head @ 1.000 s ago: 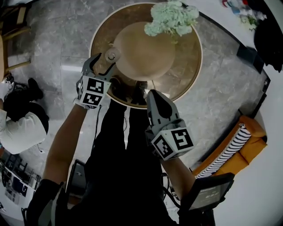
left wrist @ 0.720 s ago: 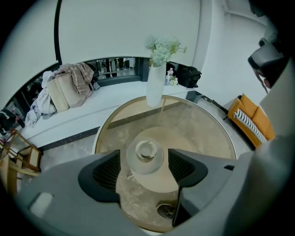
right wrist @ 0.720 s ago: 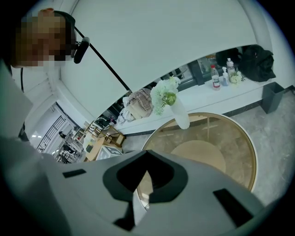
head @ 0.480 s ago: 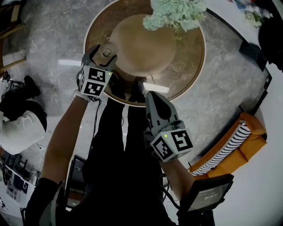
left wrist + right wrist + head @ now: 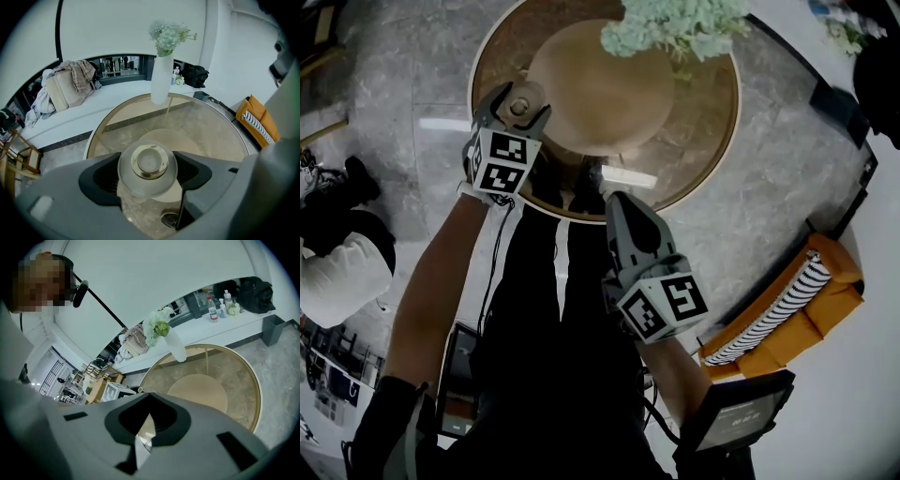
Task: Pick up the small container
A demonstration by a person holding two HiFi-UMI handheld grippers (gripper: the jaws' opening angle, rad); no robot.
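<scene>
As the left gripper (image 5: 520, 101) widens around it, the small clear round container with a brass-coloured lid (image 5: 148, 164) has yet to leave the round glass counter (image 5: 705, 141).
The counter carries a tall white vase of pale green flowers (image 5: 161, 77) at its far side, well apart from the work. The person's left forearm (image 5: 441, 281) reaches forward and down to the counter's near left edge, with the gripper's fingers (image 5: 101, 180) on either side of the container. They are opening, close to full spread. The container stands between them on the glass, and the pads sit just beside its sides and do not appear to squeeze it. The right gripper (image 5: 609, 197) hangs short of the counter's rim, pointed forward, its fingers drawn together on nothing. By the look of it, the approach is done; closing on the container and lifting it are left.
</scene>
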